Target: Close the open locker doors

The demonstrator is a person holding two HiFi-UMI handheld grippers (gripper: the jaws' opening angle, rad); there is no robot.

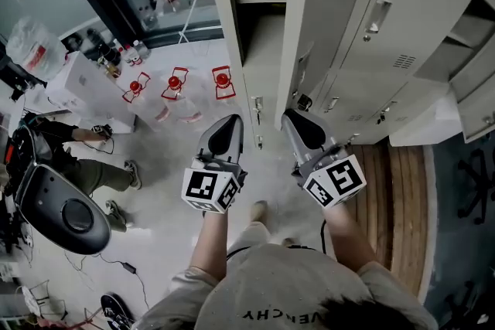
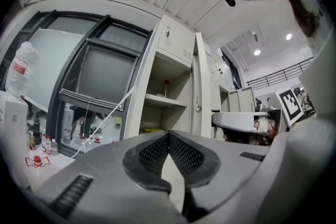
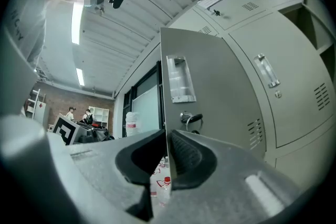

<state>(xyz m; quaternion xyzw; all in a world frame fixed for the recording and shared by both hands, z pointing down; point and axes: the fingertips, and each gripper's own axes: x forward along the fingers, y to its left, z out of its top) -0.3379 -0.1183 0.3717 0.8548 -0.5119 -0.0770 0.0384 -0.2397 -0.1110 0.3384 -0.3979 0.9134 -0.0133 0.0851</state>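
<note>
**Student:** What was the largest element in the figure?

**Tutor:** The bank of pale metal lockers (image 1: 402, 50). It spread ahead of the right hand-held gripper (image 1: 293, 117) and off to its right. Most doors in the bank were shut, though some compartments at the far right stood open.

**Student:** Where was the open locker door?

**Tutor:** The open locker door (image 1: 325, 27) stood swung out from the bank, directly ahead of the right hand-held gripper. In the right gripper view its thin free edge ran down between the pads (image 3: 186, 152). The jaws were clamped on that edge, low on the door. The open compartment (image 1: 259, 4), with one shelf inside, lay just left of the door and ahead of the left hand-held gripper (image 1: 230, 121).

**Student:** And the left hand-held gripper?

**Tutor:** Its jaws met tip to tip with nothing between them, and it was clear of the locker frame.

**Student:** What about the smaller details?

**Tutor:** Three water bottles (image 1: 175, 83) with red labels stood on the floor (image 1: 178, 166), ahead and to the left of the left hand-held gripper. On the door's face, just above the right jaws, sat a recessed handle (image 3: 179, 80) and, below it, a lock (image 3: 190, 119).
</note>
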